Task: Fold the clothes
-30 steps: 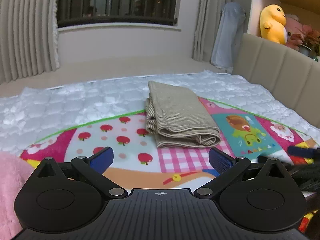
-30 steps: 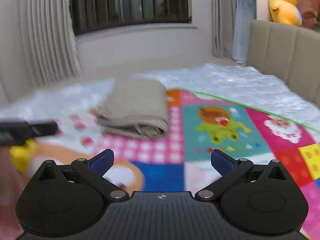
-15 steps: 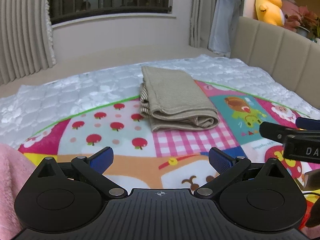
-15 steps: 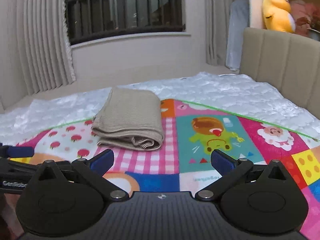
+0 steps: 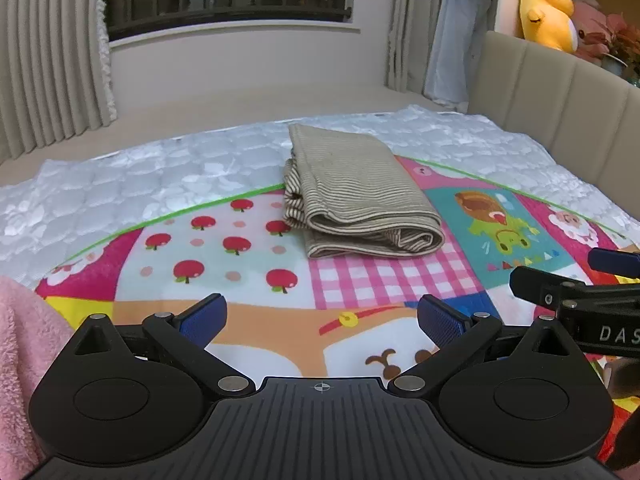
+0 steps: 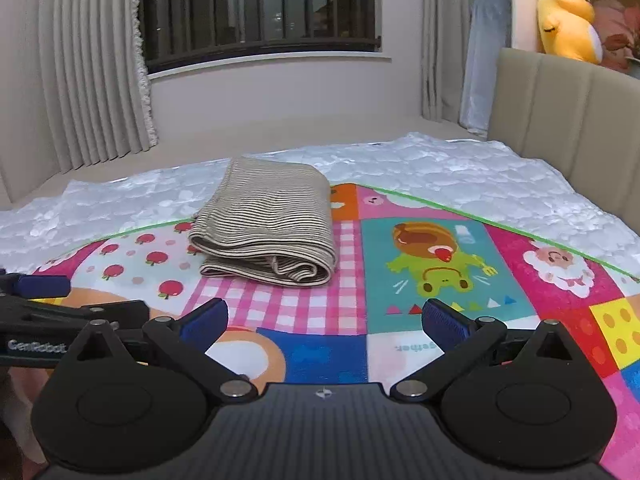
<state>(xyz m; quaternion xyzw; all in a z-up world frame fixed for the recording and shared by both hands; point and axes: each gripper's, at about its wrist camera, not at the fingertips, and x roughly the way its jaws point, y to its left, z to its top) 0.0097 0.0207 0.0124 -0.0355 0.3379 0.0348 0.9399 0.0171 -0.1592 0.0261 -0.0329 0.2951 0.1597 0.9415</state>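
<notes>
Striped garment [image 5: 356, 200] seen folded on play mat [image 5: 400, 280], well ahead of both claws. Left claw [image 5: 320, 320] and right claw [image 6: 324, 318] held wide open, empty. Looks done; edges probably best squared, roll flattened gently.

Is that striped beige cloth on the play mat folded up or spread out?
Folded. The striped cloth lies as a compact rectangle on the play mat, with stacked layers and rounded fold edges showing at its near end.

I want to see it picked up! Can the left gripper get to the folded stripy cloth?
Probably yes. The left gripper is open and holds nothing, and only bare play mat lies between it and the stripy cloth. It would need to move forward first.
</notes>
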